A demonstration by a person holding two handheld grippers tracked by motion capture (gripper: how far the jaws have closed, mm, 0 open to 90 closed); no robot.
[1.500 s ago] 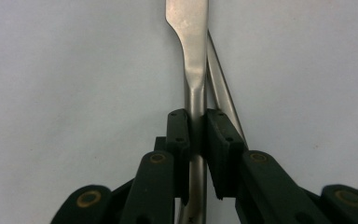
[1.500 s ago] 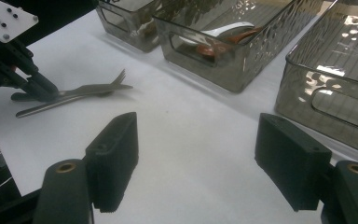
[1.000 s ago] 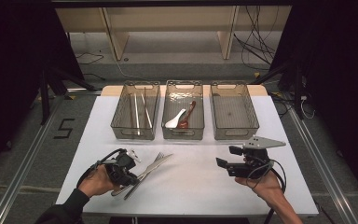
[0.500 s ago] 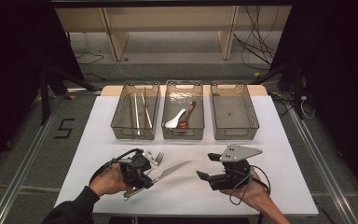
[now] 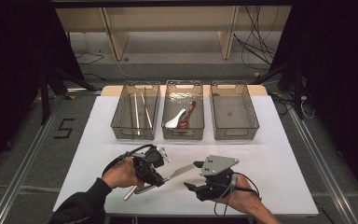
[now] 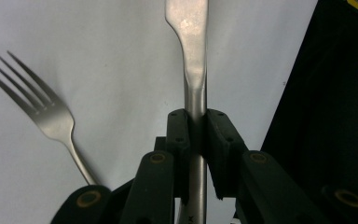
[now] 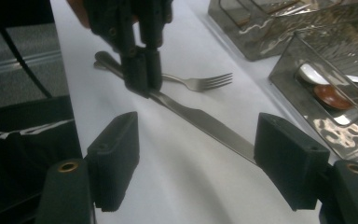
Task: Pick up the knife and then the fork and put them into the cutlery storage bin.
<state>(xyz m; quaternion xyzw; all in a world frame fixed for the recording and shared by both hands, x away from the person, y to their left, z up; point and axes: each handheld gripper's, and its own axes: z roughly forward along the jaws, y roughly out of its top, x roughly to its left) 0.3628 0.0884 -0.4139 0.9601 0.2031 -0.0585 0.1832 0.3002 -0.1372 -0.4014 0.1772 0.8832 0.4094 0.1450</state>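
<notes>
The knife [image 6: 192, 70] sits clamped at its handle in my left gripper [image 5: 153, 169], blade lifted off the white table [image 5: 279, 168] and pointing toward my right gripper [image 7: 196, 163] — whose jaws stand wide apart with the blade tip between them, holding nothing yet. A fork [image 7: 200, 82] lies on the table just beside the knife. Of the three bins, the left bin [image 5: 135, 131] holds chopsticks, the middle bin [image 5: 182, 132] two spoons, and the right bin [image 5: 234, 131] looks bare — so I judge knife and fork remain to be sorted.
</notes>
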